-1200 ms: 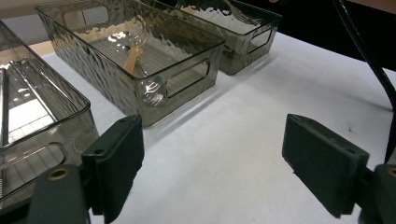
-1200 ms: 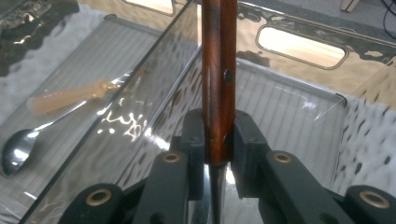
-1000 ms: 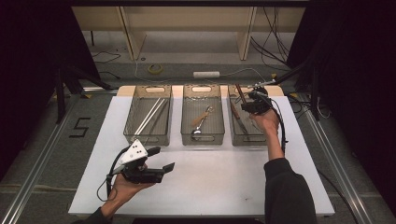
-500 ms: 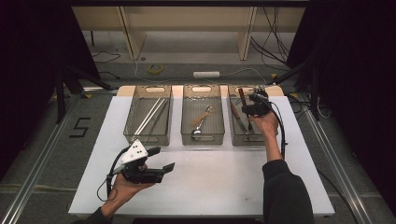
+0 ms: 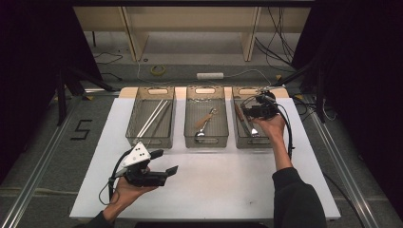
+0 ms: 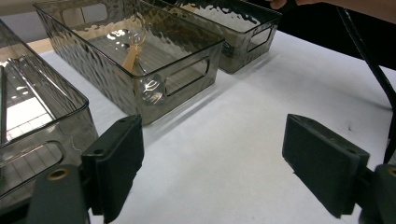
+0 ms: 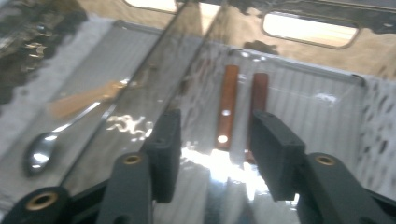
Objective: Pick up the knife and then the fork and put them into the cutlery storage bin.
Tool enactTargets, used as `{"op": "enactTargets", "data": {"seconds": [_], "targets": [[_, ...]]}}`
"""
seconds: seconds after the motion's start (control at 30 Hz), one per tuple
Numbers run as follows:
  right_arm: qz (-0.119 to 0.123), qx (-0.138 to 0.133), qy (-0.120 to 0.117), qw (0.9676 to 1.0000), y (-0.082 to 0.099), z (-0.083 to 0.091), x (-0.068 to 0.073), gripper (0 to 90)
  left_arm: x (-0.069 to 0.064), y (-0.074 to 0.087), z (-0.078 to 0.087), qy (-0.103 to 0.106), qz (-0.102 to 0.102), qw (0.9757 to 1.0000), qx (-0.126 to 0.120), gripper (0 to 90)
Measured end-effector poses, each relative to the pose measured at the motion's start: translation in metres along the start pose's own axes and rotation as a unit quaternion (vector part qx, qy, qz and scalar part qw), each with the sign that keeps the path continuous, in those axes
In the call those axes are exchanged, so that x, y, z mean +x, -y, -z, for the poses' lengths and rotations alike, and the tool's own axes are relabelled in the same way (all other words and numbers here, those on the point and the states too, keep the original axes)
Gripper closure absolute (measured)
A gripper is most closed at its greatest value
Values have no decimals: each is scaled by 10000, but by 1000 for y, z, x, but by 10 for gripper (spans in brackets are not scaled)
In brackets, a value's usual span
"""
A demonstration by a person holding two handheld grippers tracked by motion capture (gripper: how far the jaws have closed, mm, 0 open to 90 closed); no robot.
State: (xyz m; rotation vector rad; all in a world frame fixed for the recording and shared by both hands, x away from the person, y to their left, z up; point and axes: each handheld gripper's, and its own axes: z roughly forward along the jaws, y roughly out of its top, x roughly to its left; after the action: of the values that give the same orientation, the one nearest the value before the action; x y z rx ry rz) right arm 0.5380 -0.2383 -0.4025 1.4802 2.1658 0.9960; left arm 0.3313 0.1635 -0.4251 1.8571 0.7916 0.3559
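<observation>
Our right gripper (image 5: 253, 110) hangs over the right-hand bin (image 5: 266, 142), and its jaws have just been opening; in the right gripper view they stand apart with nothing pressed between them. The wood-handled utensil (image 7: 227, 106) lies flat on that bin's floor, straight ahead of the gap, beside a second wooden handle (image 7: 258, 95). We judge the piece has been let go and we are about to lift out.

What could go wrong: the two handles lie just beside each other, so if we close again without care we could catch both, or nudge one askew. The bin walls are close on either side, and a sideways pull could hook a jaw on the rim and drag the light bin across the table (image 5: 228, 190).

Straight up is the clear way out. The middle bin (image 5: 206, 137), holding a spoon (image 5: 203, 127), stands just beside ours, so there is little sideways room. Our left gripper (image 5: 164, 172) rests well apart near the front edge, jaws wide and empty, with bare table around it.
</observation>
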Motion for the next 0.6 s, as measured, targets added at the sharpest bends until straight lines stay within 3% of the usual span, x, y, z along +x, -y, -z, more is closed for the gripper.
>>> {"op": "enactTargets", "data": {"seconds": [0.33,0.6], "targets": [[110,-184,-348,9992,14,18,12,375,0,0,0,28,54,10000,7,197],[200,-486,-573,9970,26,39,26,332,0,0,0,36,75,10000,2,196]]}}
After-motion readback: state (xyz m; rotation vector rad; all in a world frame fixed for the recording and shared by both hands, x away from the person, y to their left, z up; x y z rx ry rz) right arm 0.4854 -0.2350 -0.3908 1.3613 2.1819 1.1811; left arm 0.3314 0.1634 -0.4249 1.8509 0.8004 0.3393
